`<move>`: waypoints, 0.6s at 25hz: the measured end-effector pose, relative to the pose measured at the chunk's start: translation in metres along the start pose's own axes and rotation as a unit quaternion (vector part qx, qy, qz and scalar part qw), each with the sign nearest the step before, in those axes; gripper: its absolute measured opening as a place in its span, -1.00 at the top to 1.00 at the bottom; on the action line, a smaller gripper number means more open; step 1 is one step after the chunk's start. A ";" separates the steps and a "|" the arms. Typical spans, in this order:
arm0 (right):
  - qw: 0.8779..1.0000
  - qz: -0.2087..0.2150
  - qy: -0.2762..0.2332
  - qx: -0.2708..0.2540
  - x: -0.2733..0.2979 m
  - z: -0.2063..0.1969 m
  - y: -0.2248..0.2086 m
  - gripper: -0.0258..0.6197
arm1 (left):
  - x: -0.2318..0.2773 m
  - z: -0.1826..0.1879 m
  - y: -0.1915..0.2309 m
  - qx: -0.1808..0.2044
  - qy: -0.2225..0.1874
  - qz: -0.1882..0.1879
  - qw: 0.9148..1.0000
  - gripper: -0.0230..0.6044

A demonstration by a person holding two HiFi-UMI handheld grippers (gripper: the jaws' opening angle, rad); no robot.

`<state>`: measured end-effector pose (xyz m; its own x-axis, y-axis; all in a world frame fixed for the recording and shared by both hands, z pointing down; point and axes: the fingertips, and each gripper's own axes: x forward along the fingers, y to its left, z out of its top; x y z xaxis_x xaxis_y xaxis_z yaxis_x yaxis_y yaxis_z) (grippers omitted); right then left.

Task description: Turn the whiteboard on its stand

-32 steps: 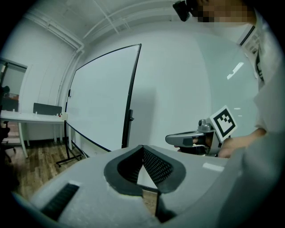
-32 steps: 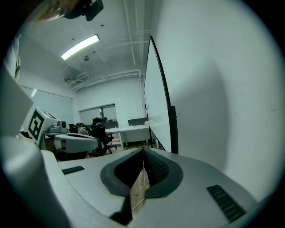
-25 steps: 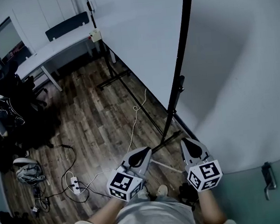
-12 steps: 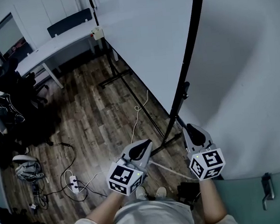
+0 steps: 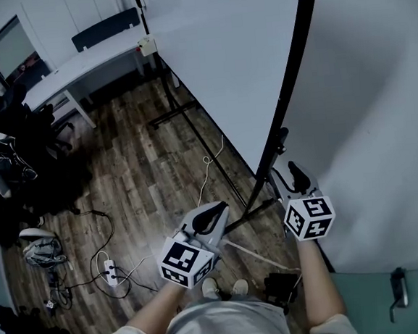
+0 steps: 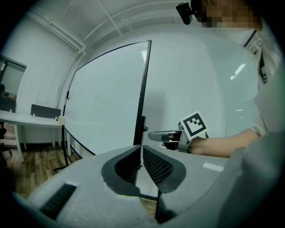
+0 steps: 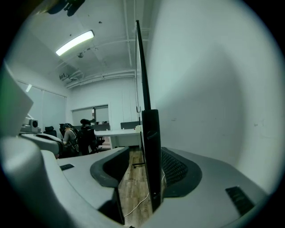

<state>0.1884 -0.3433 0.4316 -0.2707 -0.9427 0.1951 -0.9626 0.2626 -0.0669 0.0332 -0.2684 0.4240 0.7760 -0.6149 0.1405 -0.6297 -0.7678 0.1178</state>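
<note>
Right gripper (image 5: pixel 292 171) jaws just popped open, with the whiteboard (image 5: pixel 221 52) and its black edge (image 7: pixel 151 147) sitting between them. Left gripper (image 5: pixel 218 210) is pressed together, empty. Open floor (image 5: pixel 136 169) to the left.

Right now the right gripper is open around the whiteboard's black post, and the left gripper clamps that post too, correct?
No. The left gripper holds nothing: its jaws are together, apart from the black post, as the left gripper view shows. The right gripper has just opened, post between its jaws.
</note>
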 end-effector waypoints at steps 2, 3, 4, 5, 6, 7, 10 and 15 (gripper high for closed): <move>1.000 -0.003 0.003 0.006 0.012 0.001 -0.006 0.32 | 0.003 0.002 -0.001 -0.001 0.000 0.000 1.000 0.89; 1.000 -0.003 0.006 0.007 0.019 0.001 -0.010 0.31 | 0.005 0.001 -0.001 -0.002 0.000 0.001 1.000 0.89; 1.000 -0.001 0.009 0.007 0.026 0.000 -0.012 0.31 | 0.005 -0.001 -0.001 -0.003 -0.001 0.003 1.000 0.89; 1.000 0.001 0.012 0.006 0.032 -0.002 -0.013 0.30 | 0.005 -0.004 0.000 -0.004 -0.001 0.007 1.000 0.89; 1.000 0.003 0.015 0.005 0.038 -0.004 -0.013 0.29 | 0.003 -0.007 0.000 -0.006 -0.001 0.010 1.000 0.89; 1.000 0.004 0.016 0.003 0.042 -0.004 -0.013 0.29 | 0.000 -0.010 0.000 -0.009 -0.001 0.012 1.000 0.89; 1.000 0.008 0.020 -0.004 0.054 -0.001 -0.014 0.29 | -0.006 -0.015 0.000 -0.015 0.005 0.019 1.000 0.89; 1.000 0.009 0.026 -0.009 0.071 0.002 -0.016 0.28 | -0.019 -0.022 0.005 -0.018 0.014 0.034 0.999 0.89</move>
<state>0.1846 -0.4147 0.4447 -0.2880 -0.9257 0.2453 -0.9574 0.2836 -0.0538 0.0146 -0.2566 0.4433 0.7300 -0.6604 0.1761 -0.6827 -0.7166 0.1428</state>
